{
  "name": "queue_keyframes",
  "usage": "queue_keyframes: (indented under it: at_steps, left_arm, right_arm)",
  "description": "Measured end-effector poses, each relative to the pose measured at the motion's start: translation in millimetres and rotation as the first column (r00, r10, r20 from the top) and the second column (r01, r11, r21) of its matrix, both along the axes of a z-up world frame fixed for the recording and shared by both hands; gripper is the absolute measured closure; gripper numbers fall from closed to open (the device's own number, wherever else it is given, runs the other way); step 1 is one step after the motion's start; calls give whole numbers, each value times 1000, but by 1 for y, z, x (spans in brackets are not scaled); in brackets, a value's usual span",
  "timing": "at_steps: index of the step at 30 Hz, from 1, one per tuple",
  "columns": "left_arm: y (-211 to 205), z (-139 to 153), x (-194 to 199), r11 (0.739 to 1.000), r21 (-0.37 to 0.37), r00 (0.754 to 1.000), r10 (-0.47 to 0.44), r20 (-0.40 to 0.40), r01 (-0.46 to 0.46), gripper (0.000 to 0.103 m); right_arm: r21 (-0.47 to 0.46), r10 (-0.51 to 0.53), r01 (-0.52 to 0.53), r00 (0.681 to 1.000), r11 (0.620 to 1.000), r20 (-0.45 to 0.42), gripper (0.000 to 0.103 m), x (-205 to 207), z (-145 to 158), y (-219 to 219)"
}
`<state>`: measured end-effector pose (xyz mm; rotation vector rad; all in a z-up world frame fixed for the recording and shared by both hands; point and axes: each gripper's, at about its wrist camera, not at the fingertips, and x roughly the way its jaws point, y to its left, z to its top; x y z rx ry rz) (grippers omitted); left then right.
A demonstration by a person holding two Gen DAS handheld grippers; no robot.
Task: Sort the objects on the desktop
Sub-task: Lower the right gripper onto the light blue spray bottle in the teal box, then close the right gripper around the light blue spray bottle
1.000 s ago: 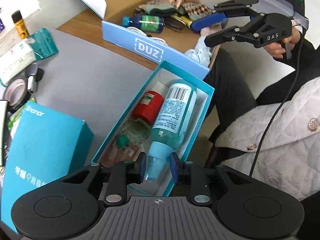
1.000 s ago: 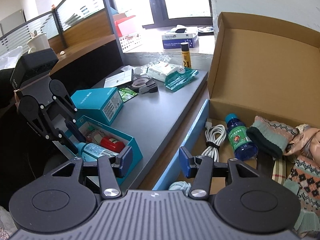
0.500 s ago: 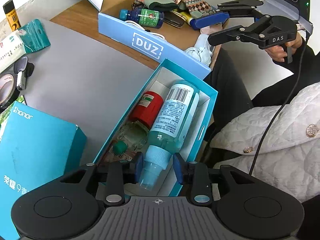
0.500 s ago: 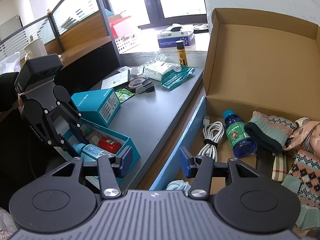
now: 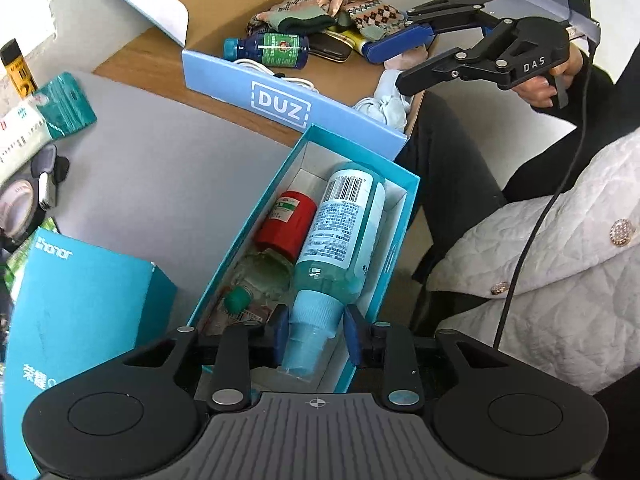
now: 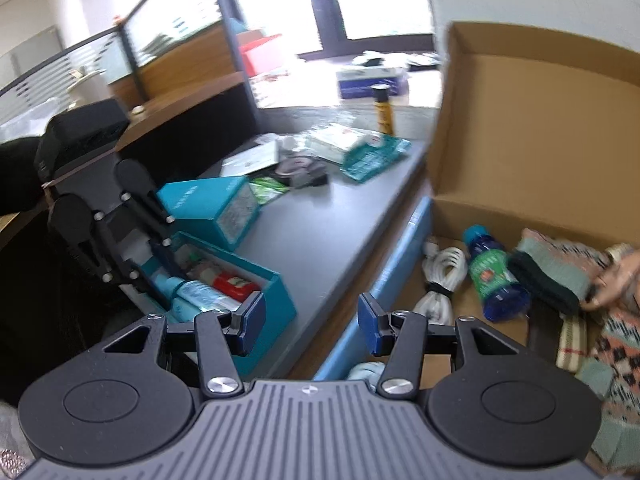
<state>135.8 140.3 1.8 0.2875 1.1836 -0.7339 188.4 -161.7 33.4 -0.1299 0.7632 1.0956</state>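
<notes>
Low centre of the left wrist view, the left gripper has its jaws astride the spray bottle's neck, pads near it; whether they pinch I cannot tell. The bottle lies in the teal box on the bench beside a red bottle. The right gripper hangs open-jawed, empty, near the carton, which holds a cable, blue bottle and socks.
</notes>
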Motion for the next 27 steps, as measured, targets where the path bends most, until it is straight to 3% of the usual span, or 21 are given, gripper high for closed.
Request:
queue_keyframes:
  at_steps: [12, 24, 27]
  left_arm:
    - [-21, 35, -4, 995, 99, 997, -8, 74, 1, 71]
    - [-34, 62, 4, 998, 35, 992, 55, 116, -59, 71]
    - [-40, 64, 8, 998, 12, 990, 67, 121, -69, 79]
  right_arm:
    - [-8, 170, -170, 979, 985, 111, 46, -18, -6, 28]
    - [-35, 332, -333, 918, 942, 217, 40, -36, -13, 57]
    - [-45, 371, -372, 896, 927, 242, 40, -40, -14, 64]
